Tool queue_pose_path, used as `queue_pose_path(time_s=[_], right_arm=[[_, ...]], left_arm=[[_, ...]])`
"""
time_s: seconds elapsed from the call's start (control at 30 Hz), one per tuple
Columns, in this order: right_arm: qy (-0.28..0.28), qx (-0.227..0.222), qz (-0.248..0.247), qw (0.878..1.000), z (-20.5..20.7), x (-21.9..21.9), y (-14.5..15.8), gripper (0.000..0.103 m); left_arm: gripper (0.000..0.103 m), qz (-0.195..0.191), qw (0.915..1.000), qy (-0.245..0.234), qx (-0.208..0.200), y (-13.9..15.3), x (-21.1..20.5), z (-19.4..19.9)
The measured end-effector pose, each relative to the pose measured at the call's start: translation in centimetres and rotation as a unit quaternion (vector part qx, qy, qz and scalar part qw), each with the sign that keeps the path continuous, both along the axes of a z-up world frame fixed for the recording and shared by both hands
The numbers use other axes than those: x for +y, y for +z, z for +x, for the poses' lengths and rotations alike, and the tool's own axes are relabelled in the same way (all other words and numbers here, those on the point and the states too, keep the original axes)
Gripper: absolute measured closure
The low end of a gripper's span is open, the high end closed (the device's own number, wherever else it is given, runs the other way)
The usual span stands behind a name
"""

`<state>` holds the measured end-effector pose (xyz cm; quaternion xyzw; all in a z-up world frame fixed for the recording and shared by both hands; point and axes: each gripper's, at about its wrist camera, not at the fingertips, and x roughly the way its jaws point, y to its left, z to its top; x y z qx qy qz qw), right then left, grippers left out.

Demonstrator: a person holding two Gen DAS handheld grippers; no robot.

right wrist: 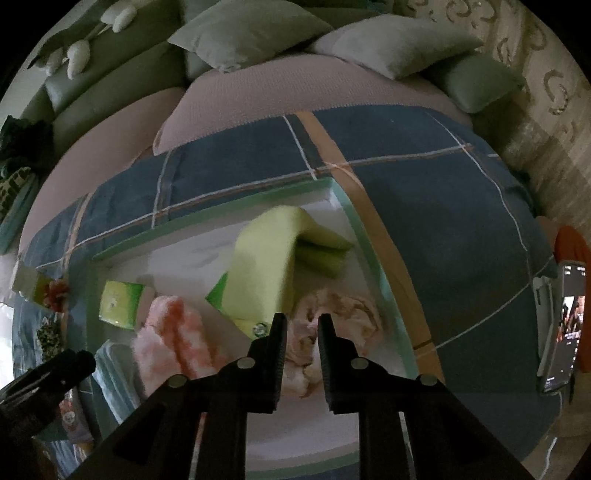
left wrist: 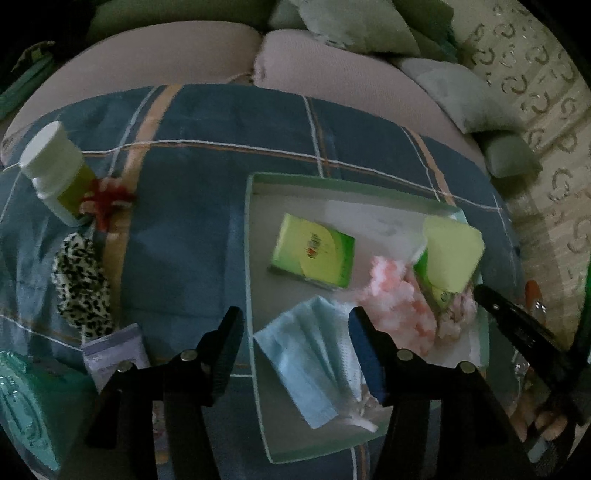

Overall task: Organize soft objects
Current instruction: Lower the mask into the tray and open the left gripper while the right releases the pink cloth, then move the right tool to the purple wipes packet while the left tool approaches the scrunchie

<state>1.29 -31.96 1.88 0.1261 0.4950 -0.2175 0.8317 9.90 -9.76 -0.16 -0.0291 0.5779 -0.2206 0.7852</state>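
Note:
A shallow green-rimmed tray (left wrist: 248, 236) lies on a blue plaid blanket. In it are a blue face mask (left wrist: 310, 362), a green tissue pack (left wrist: 314, 254), a pink fluffy cloth (left wrist: 395, 302), a pale pink scrunchie (right wrist: 332, 317) and a yellow-green sponge (right wrist: 262, 266), which leans tilted over a second green pack. My left gripper (left wrist: 293, 332) is open, its fingers straddling the mask. My right gripper (right wrist: 302, 325) is narrowly open and empty just above the scrunchie; it also shows in the left wrist view (left wrist: 517, 321).
Left of the tray on the blanket (left wrist: 192, 221) are a white-capped bottle (left wrist: 55, 173), a red hair tie (left wrist: 105, 201), a leopard-print scrunchie (left wrist: 79, 280) and a small lilac packet (left wrist: 114, 356). A phone (right wrist: 565, 325) stands at the right. Cushions (right wrist: 251, 33) lie behind.

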Motion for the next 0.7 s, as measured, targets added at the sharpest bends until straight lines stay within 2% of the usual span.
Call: queue_pose_path(time_s=[0.07, 0.1, 0.13, 0.17, 0.37, 0.47, 0.57, 0.7], right_arm=[[0.007, -0.010, -0.009, 1.000, 0.0, 0.5, 0.7, 0.080], [0.011, -0.014, -0.012, 1.000, 0.1, 0.8, 1.0, 0.070], [0.017, -0.019, -0.015, 1.000, 0.1, 1.2, 1.3, 0.063], [0.023, -0.026, -0.019, 0.999, 0.2, 1.7, 1.7, 0.051], [0.059, -0.025, -0.020, 0.998, 1.4, 4.4, 1.7, 0.050], [0.076, -0.019, -0.020, 0.997, 2.1, 5.7, 1.2, 0.044], [0.088, -0.022, -0.012, 0.996, 2.5, 6.7, 1.0, 0.037], [0.100, -0.020, -0.010, 0.995, 2.9, 7.7, 0.6, 0.029]], left_arm=[[0.036, -0.003, 0.9999, 0.011, -0.002, 0.1, 0.5, 0.2], [0.034, -0.005, 0.9998, 0.017, -0.004, 0.2, 0.8, 0.3], [0.034, -0.007, 0.9997, 0.024, -0.005, 0.3, 1.1, 0.5], [0.034, -0.008, 0.9996, 0.027, -0.006, 0.3, 1.3, 0.5], [0.034, -0.004, 0.9984, 0.055, -0.007, 0.4, 3.0, 1.0], [0.033, 0.003, 0.9976, 0.069, -0.011, 0.4, 3.7, 1.3], [0.024, 0.005, 0.9961, 0.086, -0.018, 0.6, 4.7, 1.6], [0.023, 0.010, 0.9935, 0.110, -0.029, 0.9, 6.1, 1.9]])
